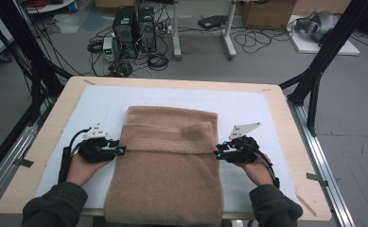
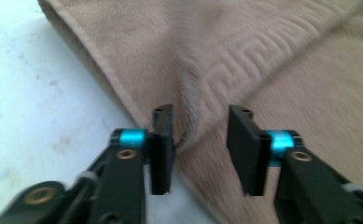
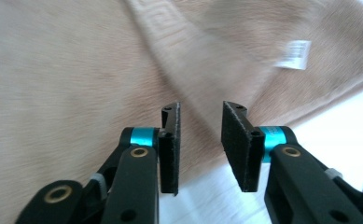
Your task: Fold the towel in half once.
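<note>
the left gripper (image 1: pixel 120 150) sits at the left edge of a tan towel (image 1: pixel 167 165), held in the person's left hand (image 1: pixel 83 168) over the white mat (image 1: pixel 96 106) that covers most of the wooden table (image 1: pixel 54 123); in the left gripper view its jaws stand apart, released, with the towel's folded edge lying in the gap between them and not pinched, and the woven key-pattern band (image 2: pixel 244 56) of the towel runs off diagonally beyond the black pads (image 2: pixel 163 149). the towel lies in the middle of the table, folded, its far part doubled back toward the person so that a fold edge crosses it from side to side level with both grippers, and its near end hangs just over the table's near edge; a darker patch (image 1: pixel 193 132) shows on the folded flap toward its right side. the right gripper (image 1: pixel 217 154), held in the right hand (image 1: pixel 257 168), sits at the towel's right edge, mirror to the other; in the right gripper view its jaws are likewise parted, gripping nothing, with the towel's edge and a strip of white mat between them, and a small white care label (image 3: pixel 295 54) shows on the towel beyond. past the table's far edge, on the grey floor, stand two black computer towers (image 1: pixel 134 28) amid tangled cables (image 1: pixel 158 59)
</note>
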`<state>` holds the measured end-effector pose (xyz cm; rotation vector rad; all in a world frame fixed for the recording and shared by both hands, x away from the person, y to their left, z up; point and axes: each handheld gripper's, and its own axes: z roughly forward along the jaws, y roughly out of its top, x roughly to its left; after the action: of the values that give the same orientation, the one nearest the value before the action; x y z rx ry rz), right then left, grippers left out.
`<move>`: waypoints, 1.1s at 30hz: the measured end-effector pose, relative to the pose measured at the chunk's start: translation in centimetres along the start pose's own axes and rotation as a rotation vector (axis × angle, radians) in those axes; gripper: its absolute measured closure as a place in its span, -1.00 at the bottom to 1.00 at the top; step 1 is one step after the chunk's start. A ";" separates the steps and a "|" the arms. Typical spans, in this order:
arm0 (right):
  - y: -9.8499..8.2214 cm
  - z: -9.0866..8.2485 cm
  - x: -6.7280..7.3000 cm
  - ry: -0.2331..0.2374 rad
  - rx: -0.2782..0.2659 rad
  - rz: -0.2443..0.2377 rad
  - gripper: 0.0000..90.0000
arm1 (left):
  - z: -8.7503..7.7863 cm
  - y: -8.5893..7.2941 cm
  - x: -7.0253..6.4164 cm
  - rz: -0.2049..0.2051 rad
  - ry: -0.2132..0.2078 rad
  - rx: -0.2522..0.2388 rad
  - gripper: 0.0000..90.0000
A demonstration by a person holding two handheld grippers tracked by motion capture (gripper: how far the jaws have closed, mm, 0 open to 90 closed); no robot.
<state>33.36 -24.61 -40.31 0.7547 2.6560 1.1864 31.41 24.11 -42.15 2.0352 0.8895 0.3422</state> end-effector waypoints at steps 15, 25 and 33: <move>3.1 5.2 -4.0 0.012 0.063 0.158 0.74 | 2.4 1.2 1.1 -0.013 -0.022 -0.005 0.91; 1.4 -0.1 2.6 0.059 -0.044 -0.057 0.71 | -2.1 -2.0 -2.0 0.078 -0.094 -0.003 0.68; -0.8 -2.9 3.3 0.015 -0.081 -0.019 0.42 | -4.9 -3.3 -2.1 0.066 -0.102 0.019 0.28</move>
<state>29.25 -25.34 -38.72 0.7080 2.6034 1.2902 25.80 26.78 -41.74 2.0831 0.7676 0.2641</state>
